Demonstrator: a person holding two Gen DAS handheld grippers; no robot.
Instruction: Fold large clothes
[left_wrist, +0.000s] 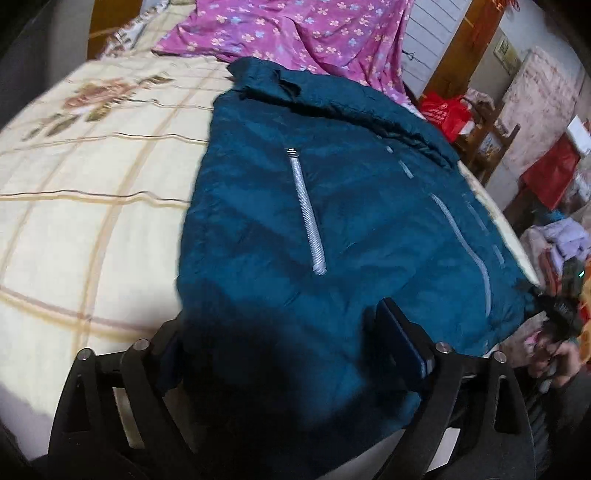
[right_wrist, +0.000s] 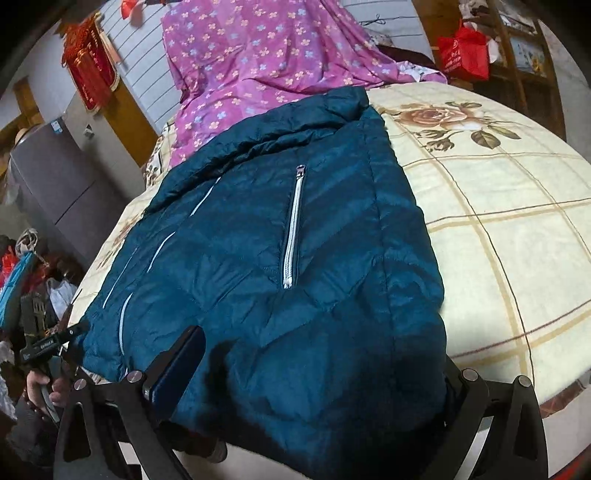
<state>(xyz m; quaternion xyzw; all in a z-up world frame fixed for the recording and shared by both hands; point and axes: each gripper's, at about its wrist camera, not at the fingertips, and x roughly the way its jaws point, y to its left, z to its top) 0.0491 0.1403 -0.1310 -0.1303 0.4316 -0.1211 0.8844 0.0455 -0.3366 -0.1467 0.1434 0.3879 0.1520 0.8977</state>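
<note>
A large teal puffer jacket (left_wrist: 332, 221) with silver pocket zippers lies spread on the bed, and it also shows in the right wrist view (right_wrist: 295, 258). My left gripper (left_wrist: 284, 347) is wide open with the jacket's near hem lying between its fingers (left_wrist: 402, 343). My right gripper (right_wrist: 314, 373) is wide open the same way, its left finger (right_wrist: 181, 365) on top of the fabric and the right finger hidden under the hem. Each gripper shows small at the jacket's far corner in the other's view, the right one (left_wrist: 557, 310) and the left one (right_wrist: 48, 343).
The bed (left_wrist: 74, 203) has a cream checked sheet with rose prints (right_wrist: 498, 221). A purple flowered quilt (left_wrist: 295, 29) is heaped at the headboard. A red bag (right_wrist: 465, 51), shelves and piled clothes (left_wrist: 561, 236) stand beside the bed.
</note>
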